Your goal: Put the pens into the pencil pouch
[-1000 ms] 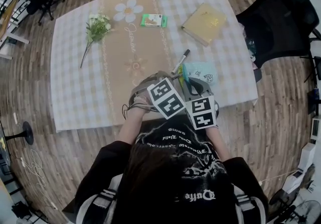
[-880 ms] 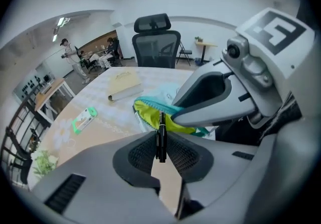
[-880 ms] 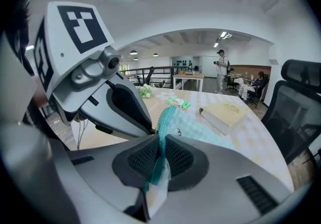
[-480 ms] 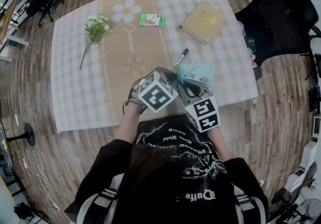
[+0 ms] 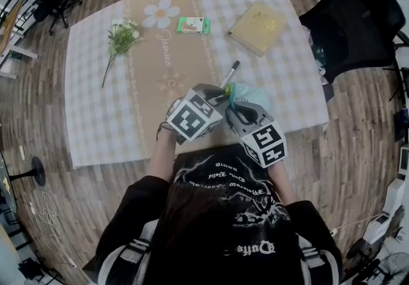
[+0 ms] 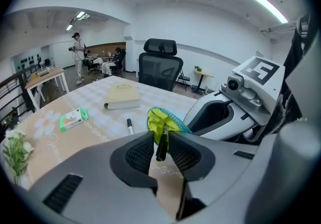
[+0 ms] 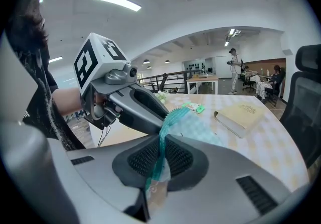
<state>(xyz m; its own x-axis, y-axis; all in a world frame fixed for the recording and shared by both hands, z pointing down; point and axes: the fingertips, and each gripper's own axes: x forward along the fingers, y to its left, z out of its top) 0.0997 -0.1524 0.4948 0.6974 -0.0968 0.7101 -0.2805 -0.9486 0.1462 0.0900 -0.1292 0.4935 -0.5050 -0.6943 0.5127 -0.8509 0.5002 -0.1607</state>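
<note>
Your right gripper (image 7: 163, 151) clamps the pouch (image 7: 196, 128). Your left gripper (image 6: 160, 142) has just been opening, loose round a pen (image 6: 162, 148) entering it. The other pen (image 5: 231, 73) lies outside.

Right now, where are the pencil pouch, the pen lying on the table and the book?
pencil pouch (image 5: 254, 94), head view, its teal side.
pen on the table (image 5: 231, 73), head view, middle of its barrel.
book (image 5: 259, 28), head view, its cover.
</note>
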